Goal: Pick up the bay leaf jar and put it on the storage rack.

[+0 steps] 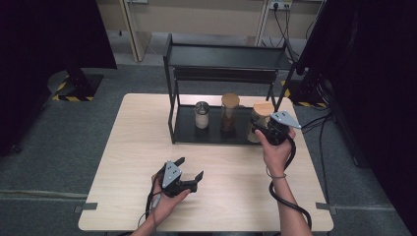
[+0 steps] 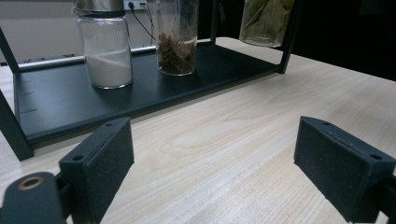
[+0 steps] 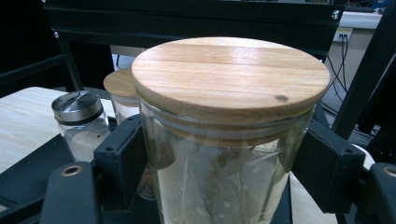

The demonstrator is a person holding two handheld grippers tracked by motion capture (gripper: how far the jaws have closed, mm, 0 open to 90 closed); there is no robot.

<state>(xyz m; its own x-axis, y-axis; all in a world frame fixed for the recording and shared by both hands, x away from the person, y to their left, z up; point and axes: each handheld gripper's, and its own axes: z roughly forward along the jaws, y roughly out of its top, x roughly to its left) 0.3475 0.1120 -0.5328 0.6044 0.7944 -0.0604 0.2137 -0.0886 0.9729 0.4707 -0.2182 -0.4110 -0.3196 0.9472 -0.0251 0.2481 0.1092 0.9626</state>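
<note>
Jaws of the right gripper [image 3: 224, 163] clasp the wooden-lidded glass jar [image 3: 224, 140] of dried leaves; the left gripper [image 2: 215, 168] gapes empty.

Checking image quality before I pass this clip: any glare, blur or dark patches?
High view: soft overall, both side margins nearly black, table evenly lit. Left gripper view: sharp, mild sheen on the wood. Right gripper view: the jar sits very close, its glass hazy with reflections, lid sharp.

Wooden table [image 1: 133, 162] bearing black rack [image 1: 216, 132]
</note>
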